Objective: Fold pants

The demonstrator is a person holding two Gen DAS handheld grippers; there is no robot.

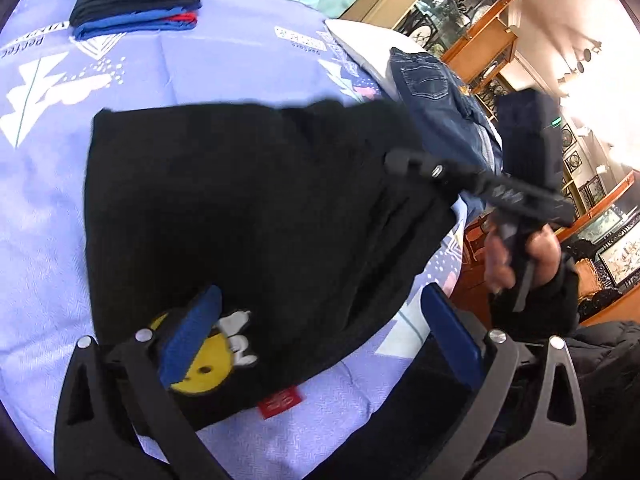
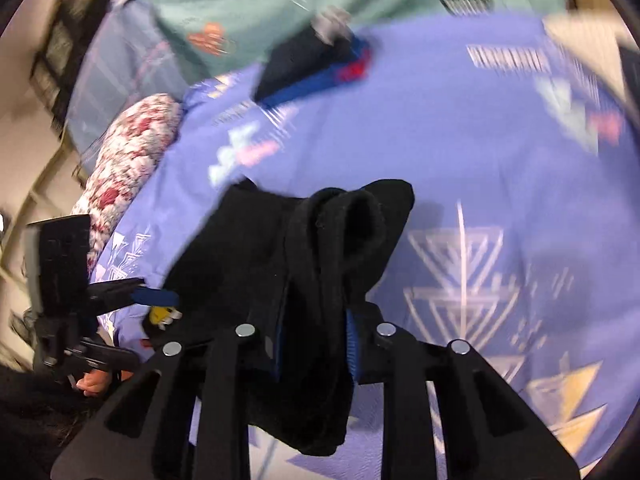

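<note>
Black pants [image 1: 240, 208] between spread left fingers [image 1: 192, 336]

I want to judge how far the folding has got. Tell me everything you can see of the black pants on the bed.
The black pants look like soft fleece, folded into a rough rectangle lying on the purple bedsheet. A yellow cartoon patch and a small red tag sit near one end. The right gripper is shut on a bunched, thick edge of them, lifted off the sheet. The left gripper hangs open over the patch end, not gripping.
</note>
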